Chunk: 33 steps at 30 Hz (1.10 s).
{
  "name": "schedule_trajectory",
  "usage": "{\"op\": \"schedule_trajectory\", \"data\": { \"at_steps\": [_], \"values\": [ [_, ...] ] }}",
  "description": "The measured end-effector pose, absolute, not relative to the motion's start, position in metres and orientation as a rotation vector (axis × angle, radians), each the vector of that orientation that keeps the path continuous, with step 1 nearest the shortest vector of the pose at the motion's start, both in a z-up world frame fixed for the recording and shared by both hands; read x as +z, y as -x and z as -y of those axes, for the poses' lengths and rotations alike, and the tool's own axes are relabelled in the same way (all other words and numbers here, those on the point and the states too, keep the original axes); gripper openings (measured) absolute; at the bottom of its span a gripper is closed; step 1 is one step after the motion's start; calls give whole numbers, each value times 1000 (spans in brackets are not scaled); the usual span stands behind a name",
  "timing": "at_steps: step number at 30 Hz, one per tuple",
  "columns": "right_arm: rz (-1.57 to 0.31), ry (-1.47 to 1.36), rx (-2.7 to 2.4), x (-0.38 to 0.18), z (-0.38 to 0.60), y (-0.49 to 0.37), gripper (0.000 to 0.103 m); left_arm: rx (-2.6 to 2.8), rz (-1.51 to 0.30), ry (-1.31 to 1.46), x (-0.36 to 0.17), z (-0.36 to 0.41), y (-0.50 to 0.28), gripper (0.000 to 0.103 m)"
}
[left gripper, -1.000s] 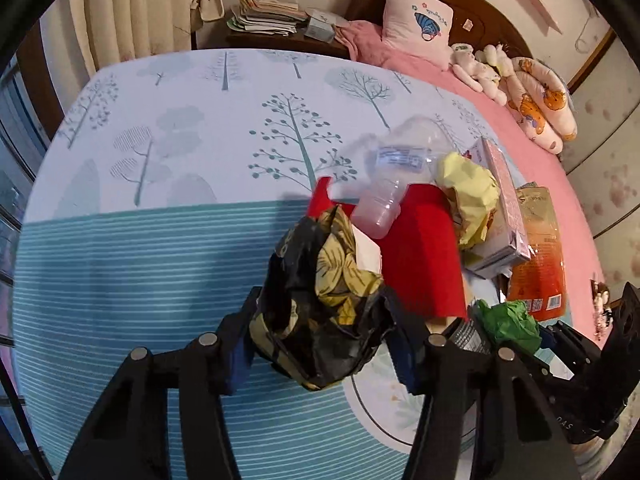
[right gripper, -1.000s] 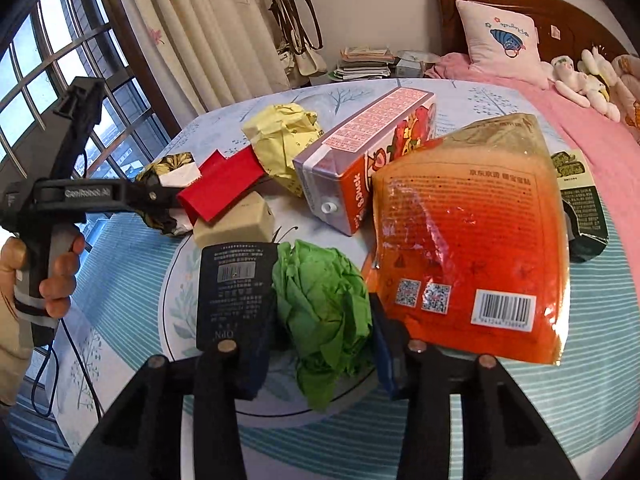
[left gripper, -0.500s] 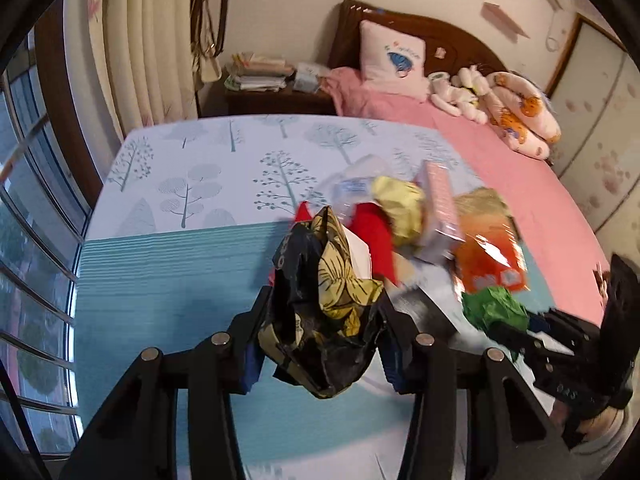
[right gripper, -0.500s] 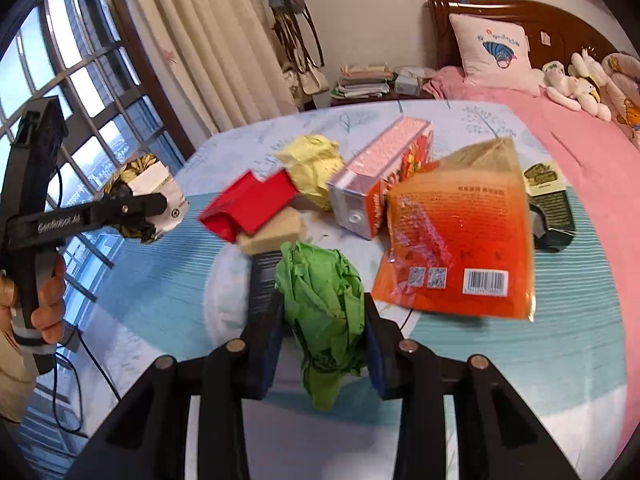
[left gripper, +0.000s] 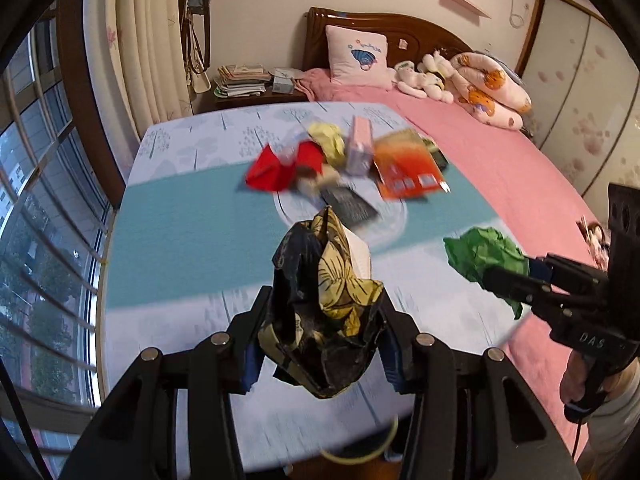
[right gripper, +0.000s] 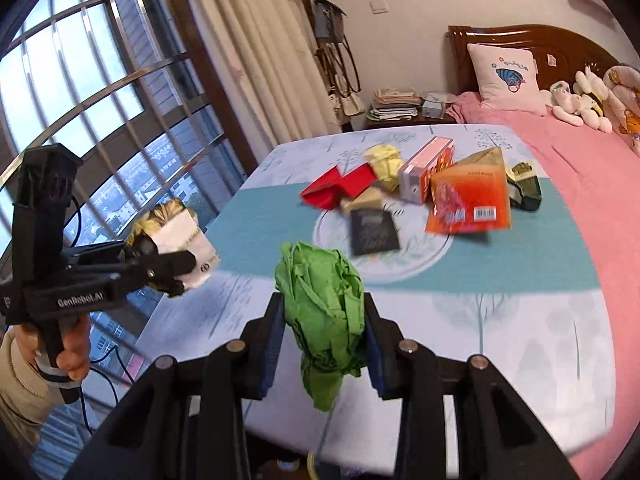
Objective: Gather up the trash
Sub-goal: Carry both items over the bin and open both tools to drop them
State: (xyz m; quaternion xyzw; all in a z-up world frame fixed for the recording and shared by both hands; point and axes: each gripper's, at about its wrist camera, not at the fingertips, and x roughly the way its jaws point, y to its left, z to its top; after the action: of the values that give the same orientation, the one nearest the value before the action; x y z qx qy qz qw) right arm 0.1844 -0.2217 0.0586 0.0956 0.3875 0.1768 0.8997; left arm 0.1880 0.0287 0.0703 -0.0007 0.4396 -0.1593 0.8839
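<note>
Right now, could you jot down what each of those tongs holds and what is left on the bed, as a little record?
left tongs: shut on black-and-yellow wrapper
right tongs: shut on green paper wad
both items: lifted off the bed cover
left on cover: red paper, yellow wad, carton, orange pouch, dark packet

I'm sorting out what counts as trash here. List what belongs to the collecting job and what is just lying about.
Part of the job:
- black-and-yellow wrapper, clamped in the left hand-held gripper
- green crumpled paper, clamped in the right hand-held gripper
- red paper
- yellow crumpled paper
- orange pouch
- pink carton

Just lying about:
- pillow
- plush toys
- stack of papers
</note>
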Motion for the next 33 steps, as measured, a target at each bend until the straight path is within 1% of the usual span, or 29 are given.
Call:
{"op": "schedule_trajectory", "data": {
  "at_steps": [3,8,14,22,29,33],
  "values": [
    [-806,-201,384,56,217,-150,36,-344,-925,-6,62,-26,-146,46],
    [-843,-193,413,36,204,-98,36,-365,-937,-9,40,-23,-92,46],
    [-929,-173,424,-13,191,-54,36,-393,-998,-2,-18,-12,-41,46],
    [-1103,-238,371,-115,194,-41,36,-411,-1150,9,-123,6,-35,46],
    [-1219,-329,258,-207,206,-49,36,-384,-1210,-99,-197,30,-46,46],
    [-1259,-348,171,-247,210,-57,36,-354,-1252,-131,-241,41,-60,47]
  ]
}}
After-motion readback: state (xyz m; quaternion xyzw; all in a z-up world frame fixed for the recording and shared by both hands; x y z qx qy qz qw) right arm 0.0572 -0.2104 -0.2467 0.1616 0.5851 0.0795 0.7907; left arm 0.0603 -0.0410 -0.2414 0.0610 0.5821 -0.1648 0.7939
